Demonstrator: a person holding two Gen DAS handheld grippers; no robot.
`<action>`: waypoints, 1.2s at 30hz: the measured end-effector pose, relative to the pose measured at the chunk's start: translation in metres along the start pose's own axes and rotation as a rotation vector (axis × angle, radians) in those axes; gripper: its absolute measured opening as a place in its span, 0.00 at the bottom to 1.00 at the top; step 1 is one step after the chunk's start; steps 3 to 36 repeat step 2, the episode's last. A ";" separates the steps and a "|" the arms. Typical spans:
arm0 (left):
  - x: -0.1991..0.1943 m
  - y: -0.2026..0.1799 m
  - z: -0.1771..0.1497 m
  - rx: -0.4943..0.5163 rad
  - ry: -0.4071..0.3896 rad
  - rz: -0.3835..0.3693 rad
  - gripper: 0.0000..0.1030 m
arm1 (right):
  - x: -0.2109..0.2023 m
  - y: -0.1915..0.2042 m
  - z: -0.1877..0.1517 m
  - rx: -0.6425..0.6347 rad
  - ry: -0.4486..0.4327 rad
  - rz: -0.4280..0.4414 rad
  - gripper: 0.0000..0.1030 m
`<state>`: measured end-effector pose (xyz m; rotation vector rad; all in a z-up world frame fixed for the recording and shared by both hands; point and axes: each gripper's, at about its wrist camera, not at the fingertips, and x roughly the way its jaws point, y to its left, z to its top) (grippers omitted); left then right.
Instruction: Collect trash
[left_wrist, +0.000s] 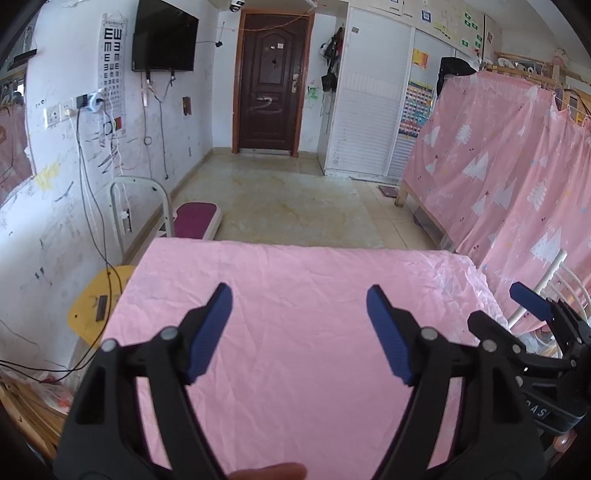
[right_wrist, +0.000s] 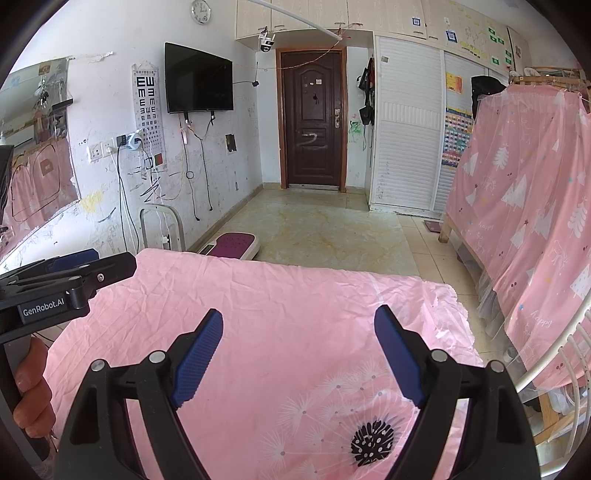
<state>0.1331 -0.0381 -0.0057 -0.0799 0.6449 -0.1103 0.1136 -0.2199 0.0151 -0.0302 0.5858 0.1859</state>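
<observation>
Both the left gripper (left_wrist: 299, 334) and the right gripper (right_wrist: 298, 354) hang spread and empty over the pink cloth (left_wrist: 295, 280). No trash shows ahead of either, so its place cannot be told. A blind closing risks snagging wrinkled cloth. The left gripper, beside the right, reads "GenRobot.AI"; an eye chart (right_wrist: 147, 107) hangs far ahead.

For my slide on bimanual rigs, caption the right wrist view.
Open right gripper poised over a wrinkled pink sheet, nothing between its jaws; left gripper alongside.
</observation>
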 end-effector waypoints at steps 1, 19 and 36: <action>0.000 0.000 0.000 0.000 0.001 0.000 0.70 | 0.000 0.000 0.000 0.001 0.001 0.000 0.72; -0.001 0.000 0.000 -0.001 0.001 0.001 0.70 | 0.001 0.000 0.000 0.001 0.003 -0.002 0.72; -0.001 0.000 0.000 -0.001 0.001 0.001 0.70 | 0.001 0.000 0.000 0.001 0.003 -0.002 0.72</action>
